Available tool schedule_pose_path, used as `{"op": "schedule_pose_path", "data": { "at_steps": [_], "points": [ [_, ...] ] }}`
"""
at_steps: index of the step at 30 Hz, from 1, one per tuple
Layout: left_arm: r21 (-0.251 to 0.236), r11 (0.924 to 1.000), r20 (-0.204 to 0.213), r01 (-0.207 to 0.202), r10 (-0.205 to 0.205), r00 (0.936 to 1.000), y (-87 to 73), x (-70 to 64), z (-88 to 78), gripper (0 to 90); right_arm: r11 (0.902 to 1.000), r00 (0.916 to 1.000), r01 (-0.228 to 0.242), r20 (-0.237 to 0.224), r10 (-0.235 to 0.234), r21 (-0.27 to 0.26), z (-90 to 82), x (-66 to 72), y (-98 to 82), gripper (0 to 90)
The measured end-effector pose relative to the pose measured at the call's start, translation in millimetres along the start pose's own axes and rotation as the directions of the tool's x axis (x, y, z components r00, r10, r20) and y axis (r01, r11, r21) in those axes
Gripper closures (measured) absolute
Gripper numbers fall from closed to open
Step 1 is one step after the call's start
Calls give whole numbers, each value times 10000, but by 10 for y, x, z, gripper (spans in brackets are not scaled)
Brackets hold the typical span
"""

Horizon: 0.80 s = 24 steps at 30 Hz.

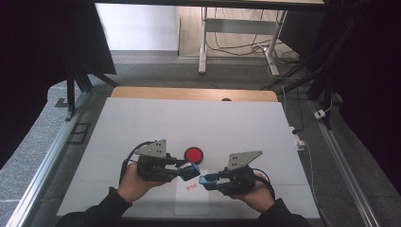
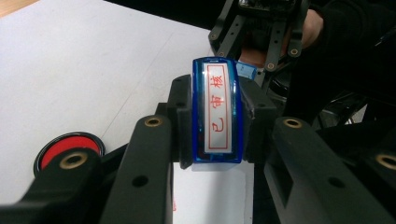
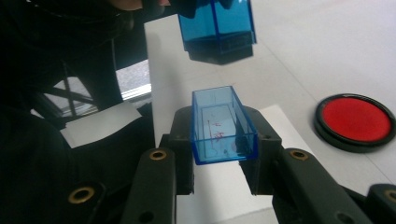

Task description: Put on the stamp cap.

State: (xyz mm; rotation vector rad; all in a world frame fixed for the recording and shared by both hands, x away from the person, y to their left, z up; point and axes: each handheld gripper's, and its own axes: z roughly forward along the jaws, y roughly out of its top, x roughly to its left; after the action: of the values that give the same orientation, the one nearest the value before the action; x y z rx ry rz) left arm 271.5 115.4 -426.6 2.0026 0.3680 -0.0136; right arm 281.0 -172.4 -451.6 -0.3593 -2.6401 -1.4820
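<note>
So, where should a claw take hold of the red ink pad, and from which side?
The ink pad lies flat, round and low. Probably best to come from above and close the claw across its black rim, on opposite edges, keeping off the red ink surface.

A translucent blue stamp (image 2: 217, 111) is seen, its white label marked with red characters inside a thin red frame. A clear blue cap (image 3: 223, 125) is tinted the same shade, with faint red smudges inside. The ink pad (image 3: 355, 120) is coloured bright red within a black rim. The worktop (image 1: 189, 123) is covered in plain white, edged by a light wood strip. A white sheet (image 1: 192, 198) bears a small red print. Black is the colour of the jaws.
</note>
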Motion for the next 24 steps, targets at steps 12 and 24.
{"op": "schedule_pose_path", "data": {
  "at_steps": [12,24],
  "points": [
    [113,9995,162,-310,308,9994,11,-25,30,695,9998,9978,127,-658,-117,153,174,-59,26,688],
    [193,9971,408,-740,732,9965,14,-53,59,696,9990,9918,358,-1237,-321,274,308,-76,77,688]
  ]
}}
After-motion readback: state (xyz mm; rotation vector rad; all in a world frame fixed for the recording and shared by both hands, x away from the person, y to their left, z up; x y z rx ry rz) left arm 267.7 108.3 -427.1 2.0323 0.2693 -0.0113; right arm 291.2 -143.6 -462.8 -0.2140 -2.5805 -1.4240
